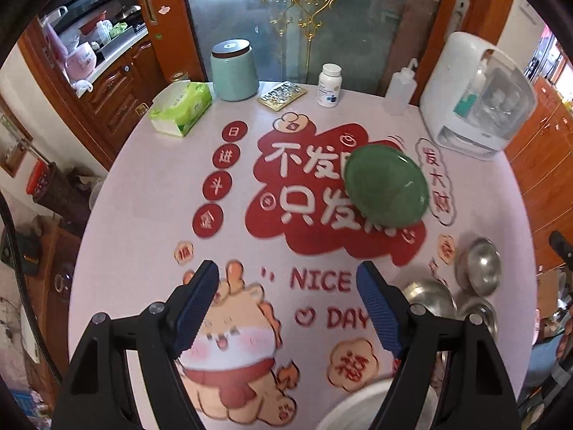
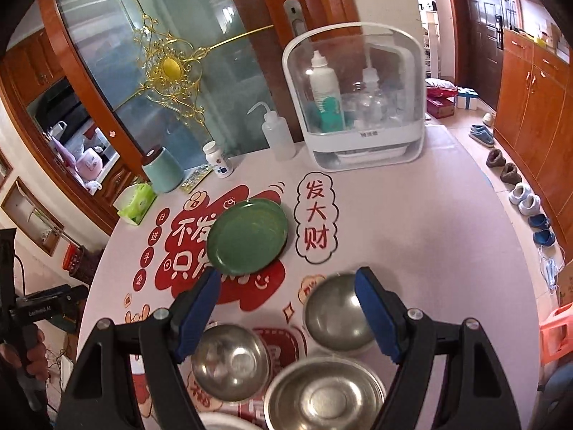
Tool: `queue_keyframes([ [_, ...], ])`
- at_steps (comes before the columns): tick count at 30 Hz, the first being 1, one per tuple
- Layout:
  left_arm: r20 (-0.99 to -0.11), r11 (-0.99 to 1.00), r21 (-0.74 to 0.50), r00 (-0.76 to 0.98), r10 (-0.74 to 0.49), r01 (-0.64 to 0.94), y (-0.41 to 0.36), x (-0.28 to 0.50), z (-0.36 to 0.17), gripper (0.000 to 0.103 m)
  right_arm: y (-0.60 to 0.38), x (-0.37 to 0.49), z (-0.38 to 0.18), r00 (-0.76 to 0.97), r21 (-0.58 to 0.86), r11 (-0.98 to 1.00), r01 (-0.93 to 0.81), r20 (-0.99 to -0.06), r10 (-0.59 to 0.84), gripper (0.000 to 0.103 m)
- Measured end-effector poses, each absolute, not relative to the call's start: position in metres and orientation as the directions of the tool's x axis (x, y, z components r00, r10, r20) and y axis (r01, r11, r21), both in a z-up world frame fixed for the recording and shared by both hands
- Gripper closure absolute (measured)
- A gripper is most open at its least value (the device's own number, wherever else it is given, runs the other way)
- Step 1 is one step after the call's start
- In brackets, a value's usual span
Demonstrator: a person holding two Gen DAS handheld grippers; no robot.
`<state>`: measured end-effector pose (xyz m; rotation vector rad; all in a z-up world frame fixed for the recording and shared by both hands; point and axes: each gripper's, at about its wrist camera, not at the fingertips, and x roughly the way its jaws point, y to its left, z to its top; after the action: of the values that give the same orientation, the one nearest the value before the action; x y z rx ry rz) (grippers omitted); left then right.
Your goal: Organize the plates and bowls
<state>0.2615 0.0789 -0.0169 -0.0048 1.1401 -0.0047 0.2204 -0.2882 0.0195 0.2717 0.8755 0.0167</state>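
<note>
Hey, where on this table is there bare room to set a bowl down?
Free: the stretch right of the green plate, below the white cabinet, and the left side between the tissue box and the near edge. Crowded: the near right, where three steel bowls cluster, and the back edge with the jar and bottles.

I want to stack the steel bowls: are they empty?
Empty. All three steel bowls show bare shiny insides in the right wrist view.

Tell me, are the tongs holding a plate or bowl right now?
No. Both the left tongs and right tongs are open and empty, above the table.
</note>
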Motion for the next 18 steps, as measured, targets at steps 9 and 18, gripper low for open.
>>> queue_keyframes([
  [9,-0.92,1.0,0.008,0.392,-0.001,0.022,0.077,0.34,-0.04,0.025,-0.274,0.294,-0.011,0.599,0.23,0.967,0.105,-0.791,0.123,0.026],
  [18,-0.934,0.999,-0.014,0.357,-0.025,0.036,0.066,0.389,-0.082,0.025,-0.272,0.343,-0.054,0.557,0.313,0.943,0.114,-0.806,0.2,0.026],
])
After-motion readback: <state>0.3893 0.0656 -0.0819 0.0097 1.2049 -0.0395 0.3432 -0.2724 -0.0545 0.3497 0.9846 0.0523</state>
